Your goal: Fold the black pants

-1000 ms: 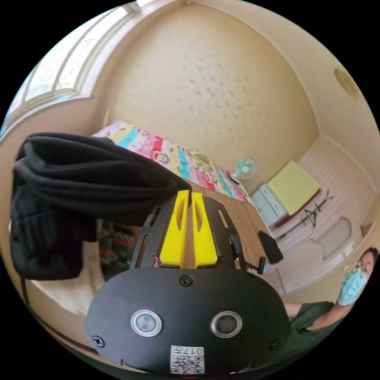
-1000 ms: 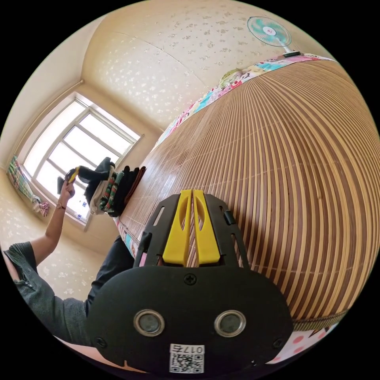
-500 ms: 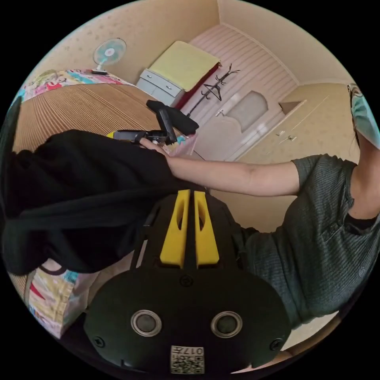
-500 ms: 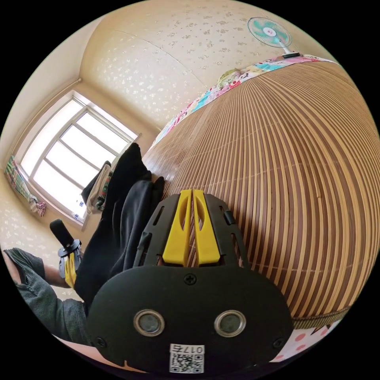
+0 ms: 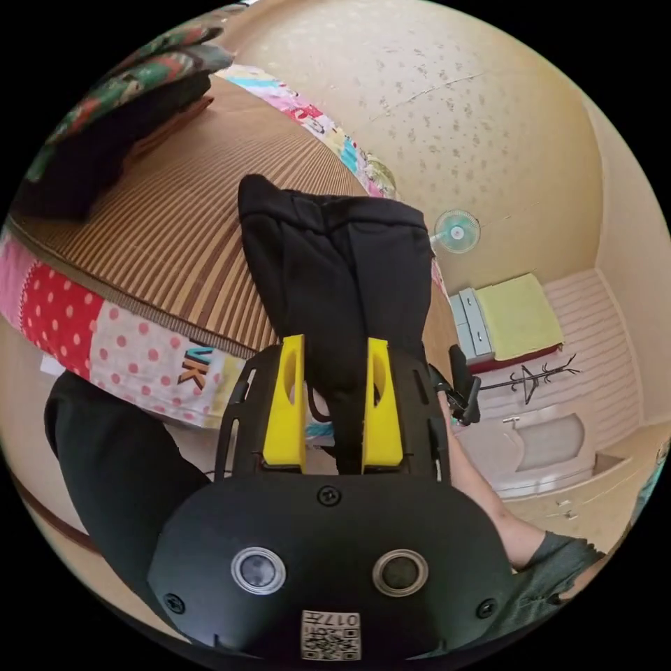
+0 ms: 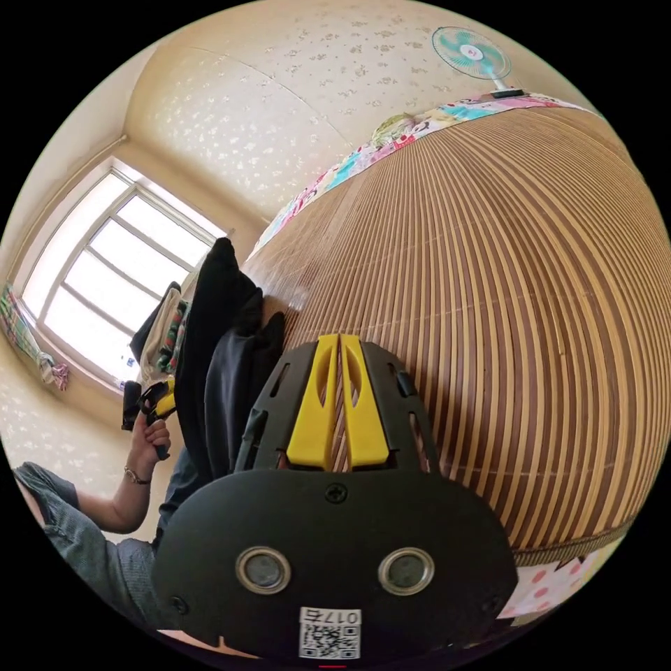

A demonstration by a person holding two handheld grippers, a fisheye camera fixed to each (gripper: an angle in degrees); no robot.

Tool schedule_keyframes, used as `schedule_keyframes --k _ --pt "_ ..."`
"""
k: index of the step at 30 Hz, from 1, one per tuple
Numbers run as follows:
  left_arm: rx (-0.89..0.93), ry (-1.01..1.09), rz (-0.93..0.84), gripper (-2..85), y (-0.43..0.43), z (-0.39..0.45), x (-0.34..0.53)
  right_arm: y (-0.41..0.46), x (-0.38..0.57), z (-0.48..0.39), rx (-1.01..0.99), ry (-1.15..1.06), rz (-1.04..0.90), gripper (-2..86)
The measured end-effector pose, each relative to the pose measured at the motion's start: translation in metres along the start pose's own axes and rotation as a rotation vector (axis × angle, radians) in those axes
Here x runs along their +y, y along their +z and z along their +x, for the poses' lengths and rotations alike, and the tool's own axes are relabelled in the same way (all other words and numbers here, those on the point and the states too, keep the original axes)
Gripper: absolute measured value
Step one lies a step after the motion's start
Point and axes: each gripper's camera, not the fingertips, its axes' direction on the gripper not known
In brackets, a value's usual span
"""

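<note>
In the left gripper view the left gripper [image 5: 334, 402] has its yellow jaws spread apart, with the soft black pants [image 5: 335, 279] running between them and draped over the near edge of the ribbed bamboo-slat mat [image 5: 175, 224] on the bed. Whether the jaws press the cloth I cannot tell. In the right gripper view the right gripper [image 6: 338, 402] has its jaws closed together on nothing over the striped mat, the pants bunched at its near left.

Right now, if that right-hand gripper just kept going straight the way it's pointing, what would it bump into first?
Most likely the striped bamboo mat on the bed: the shut right gripper points along it, though depth is hard to judge. The black pants lie off to one side.
</note>
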Motion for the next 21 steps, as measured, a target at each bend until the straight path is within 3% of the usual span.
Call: schedule_keyframes --k 3,5,8,11,13,16,19,21 --pt "-0.013 -0.017 -0.042 12.4 0.016 -0.007 0.002 0.01 -0.018 -0.02 0.093 0.059 -0.135 5.2" --pt "-0.037 -0.02 0.011 12.6 0.011 -0.006 0.006 0.001 -0.018 -0.072 0.116 -0.032 -0.023 7.9" --pt "-0.066 -0.067 0.151 14.4 0.003 -0.01 0.01 0.011 -0.016 -0.146 -0.035 -0.182 0.068 11.2" --pt "-0.106 -0.143 0.16 15.2 0.023 -0.015 -0.002 0.074 -0.02 -0.207 -0.15 -0.269 -0.046 15.0" --pt "-0.121 -0.153 0.125 9.8 0.049 -0.015 -0.012 0.126 -0.02 -0.229 -0.138 -0.27 -0.14 13.6" --pt "-0.126 -0.125 0.021 5.1 0.06 -0.012 -0.024 0.202 -0.016 -0.229 -0.033 -0.078 -0.377 6.5" --pt "0.04 -0.012 0.106 4.5 0.006 0.006 -0.012 0.187 -0.006 -0.23 -0.039 -0.117 -0.349 4.5" --pt "0.032 0.123 0.149 4.3 -0.037 0.038 0.011 0.141 0.002 -0.234 0.009 -0.179 -0.282 3.9"
